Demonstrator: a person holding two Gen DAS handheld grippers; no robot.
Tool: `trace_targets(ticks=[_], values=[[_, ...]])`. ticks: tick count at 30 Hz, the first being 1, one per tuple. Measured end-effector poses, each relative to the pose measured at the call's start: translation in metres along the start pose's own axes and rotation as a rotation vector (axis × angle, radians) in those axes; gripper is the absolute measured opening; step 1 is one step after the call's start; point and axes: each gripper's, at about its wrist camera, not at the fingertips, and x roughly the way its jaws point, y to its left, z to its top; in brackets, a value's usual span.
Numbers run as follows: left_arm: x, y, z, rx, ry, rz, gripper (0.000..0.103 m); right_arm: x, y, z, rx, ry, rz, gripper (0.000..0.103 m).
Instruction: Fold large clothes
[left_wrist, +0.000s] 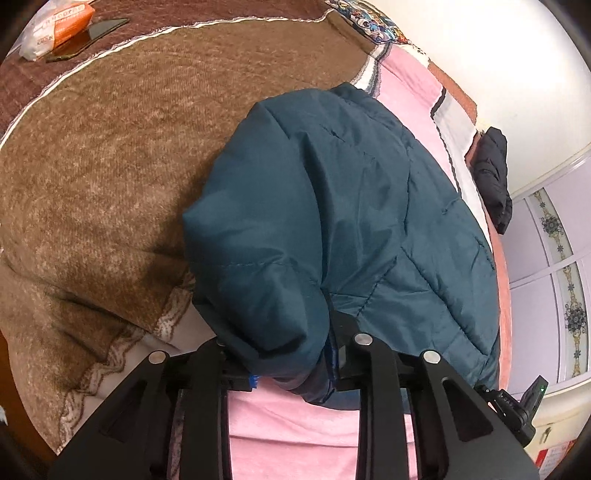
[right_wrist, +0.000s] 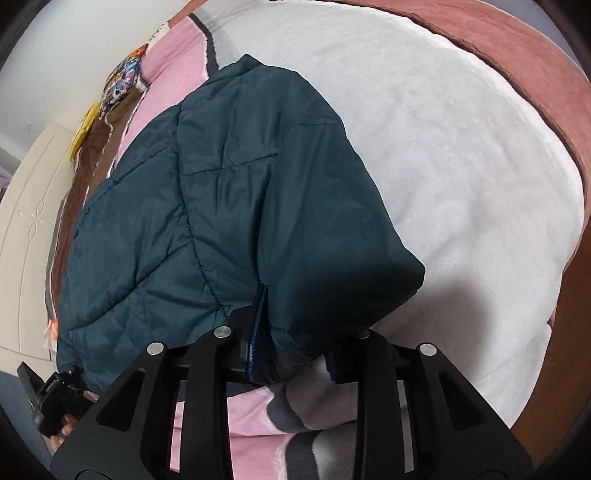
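The wide bed (left_wrist: 92, 177), spread with a fuzzy brown blanket on one side and a pink and white plush cover (right_wrist: 461, 166) on the other, carries the whole job. Across it lies the dark teal quilted padded jacket (left_wrist: 332, 221), its long axis running straight away from both claws toward the far edge of the bed, with the near end bunched and lifted just in front of the cameras. The left claw (left_wrist: 291, 354) is clamped on the near left corner of the jacket, teal fabric filling the gap between its black fingers; the right claw (right_wrist: 291, 350) grips the near right corner the same way, a strip of blue trim showing at the pinch. Both claws sit level at the same end, neither nearer the far hem, so the coming fold most likely means carrying this held edge forward along the jacket's length and laying it onto the far part.
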Motion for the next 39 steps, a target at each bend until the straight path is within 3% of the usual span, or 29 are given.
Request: trace_targets(ticks=[17,25,39], values=[[-0.001,0.000,0.002,0.022,0.009,0.054,0.040,-0.006,-0.002,-0.005,-0.013,-0.005,-0.061,0.051],[0.000,0.001,0.006,0.031,0.024,0.066,0.050,-0.014,0.002,-0.011,-0.045,-0.009,-0.086,0.055],[0.002,0.005,0.008,0.017,0.021,0.054,0.054,-0.021,0.005,-0.022,-0.096,-0.012,-0.120,0.056]])
